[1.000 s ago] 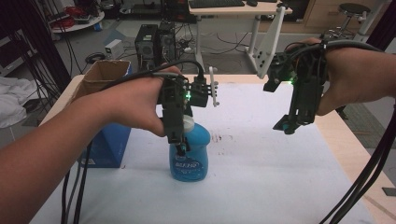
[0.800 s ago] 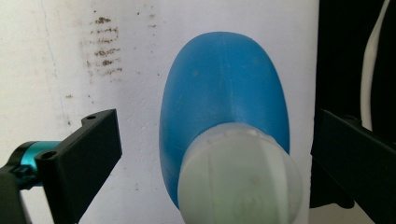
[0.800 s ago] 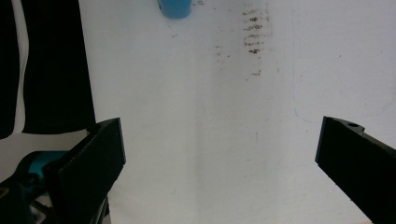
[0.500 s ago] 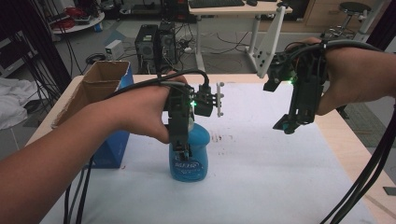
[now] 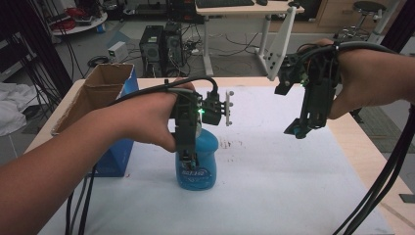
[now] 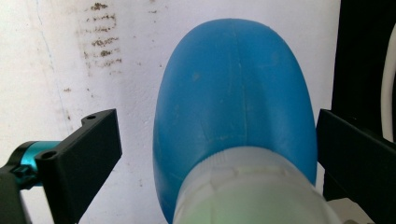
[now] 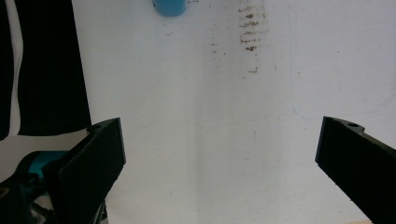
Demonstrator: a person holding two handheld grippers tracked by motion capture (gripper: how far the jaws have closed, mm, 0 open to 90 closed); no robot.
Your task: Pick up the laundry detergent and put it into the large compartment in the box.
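Note:
A blue plastic bottle (image 5: pixel 199 166) with a pale top (image 6: pixel 247 196) stands upright on the white table cover (image 5: pixel 274 186). My left gripper (image 5: pixel 190 157) points straight down over it. In the left gripper view the bottle (image 6: pixel 233 93) sits between the two spread jaws of that gripper (image 6: pixel 215 135). A clear gap shows on the left side, and the right jaw is at the bottle's edge. My right gripper (image 5: pixel 297 130) hangs in the air at the right, well apart from the bottle. It is open (image 7: pixel 219 140) with only bare cover between its jaws.
An open cardboard box (image 5: pixel 105 95) with blue sides stands at the table's left edge, close to my left forearm. Dark smudges (image 5: pixel 230 144) mark the cover right of the bottle. Cables (image 5: pixel 386 181) trail off the right side. Desks and computer towers (image 5: pixel 164 46) stand beyond the table.
My left hand has shifted slightly to the right above the bottle. The bottle and the right gripper have hardly moved.

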